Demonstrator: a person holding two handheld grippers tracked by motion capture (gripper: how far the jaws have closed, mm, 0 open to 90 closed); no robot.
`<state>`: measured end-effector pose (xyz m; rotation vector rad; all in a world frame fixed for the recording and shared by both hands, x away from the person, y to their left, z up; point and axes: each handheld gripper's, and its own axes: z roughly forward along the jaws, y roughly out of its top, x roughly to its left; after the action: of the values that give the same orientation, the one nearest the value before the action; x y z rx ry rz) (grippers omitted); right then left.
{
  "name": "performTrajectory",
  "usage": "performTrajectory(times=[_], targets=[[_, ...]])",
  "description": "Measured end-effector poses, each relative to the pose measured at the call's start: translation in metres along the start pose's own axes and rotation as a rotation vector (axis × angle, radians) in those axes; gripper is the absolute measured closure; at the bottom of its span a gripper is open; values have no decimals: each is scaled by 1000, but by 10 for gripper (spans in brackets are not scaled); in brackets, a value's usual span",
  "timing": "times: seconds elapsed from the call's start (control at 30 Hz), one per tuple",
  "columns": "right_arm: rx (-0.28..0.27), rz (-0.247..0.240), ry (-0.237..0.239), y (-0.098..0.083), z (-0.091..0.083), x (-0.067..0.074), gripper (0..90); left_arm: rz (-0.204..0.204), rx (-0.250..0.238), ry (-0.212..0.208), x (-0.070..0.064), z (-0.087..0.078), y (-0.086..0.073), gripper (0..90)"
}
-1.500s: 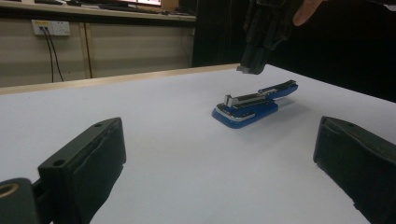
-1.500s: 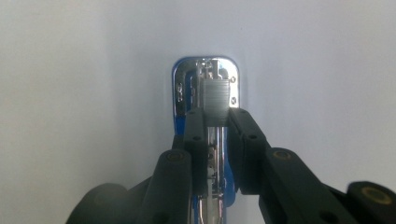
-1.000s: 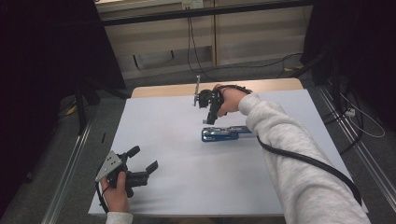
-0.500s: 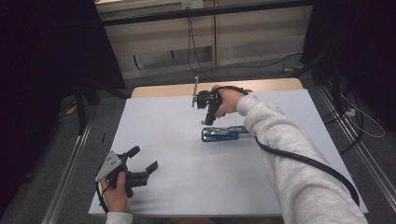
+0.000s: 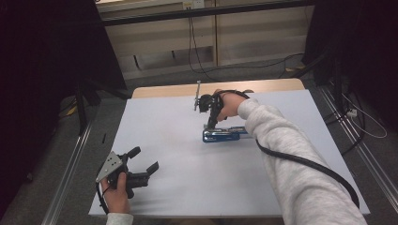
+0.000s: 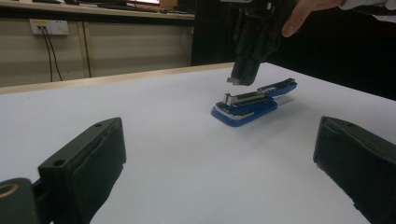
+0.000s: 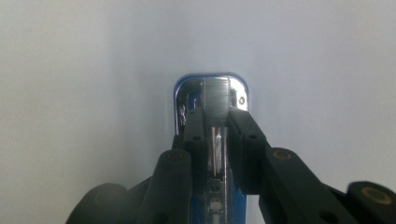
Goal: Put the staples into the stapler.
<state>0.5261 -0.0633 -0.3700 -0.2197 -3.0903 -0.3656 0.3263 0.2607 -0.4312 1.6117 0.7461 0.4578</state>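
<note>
dim room, dark at both sides; the white tabletop is the brightest area. right gripper view is soft, its jaws blurred up close. faint shadow under the stapler.

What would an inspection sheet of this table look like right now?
Surface: white table top, pale wooden edge at the far side.
Job's things: blue stapler lying flat near the middle.
Clutter: nothing seen.
Grippers: left hand-held gripper open, at the near left corner; right hand-held gripper pointing down just above the stapler, jaws nearly together, no contact visible.
Cables: black cable trailing along the right sleeve; more cables on the floor beyond.
Surroundings: dark curtains at both sides, wooden panels behind.
</note>
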Motion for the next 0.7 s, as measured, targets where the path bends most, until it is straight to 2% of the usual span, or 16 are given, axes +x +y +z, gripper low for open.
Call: performTrajectory(times=[0.33,0.7], targets=[[13,13,6,-3,6,0,784,0,0,-2,0,0,0,23],[13,5,2,-3,9,0,784,3,0,1,0,0,0,24]])
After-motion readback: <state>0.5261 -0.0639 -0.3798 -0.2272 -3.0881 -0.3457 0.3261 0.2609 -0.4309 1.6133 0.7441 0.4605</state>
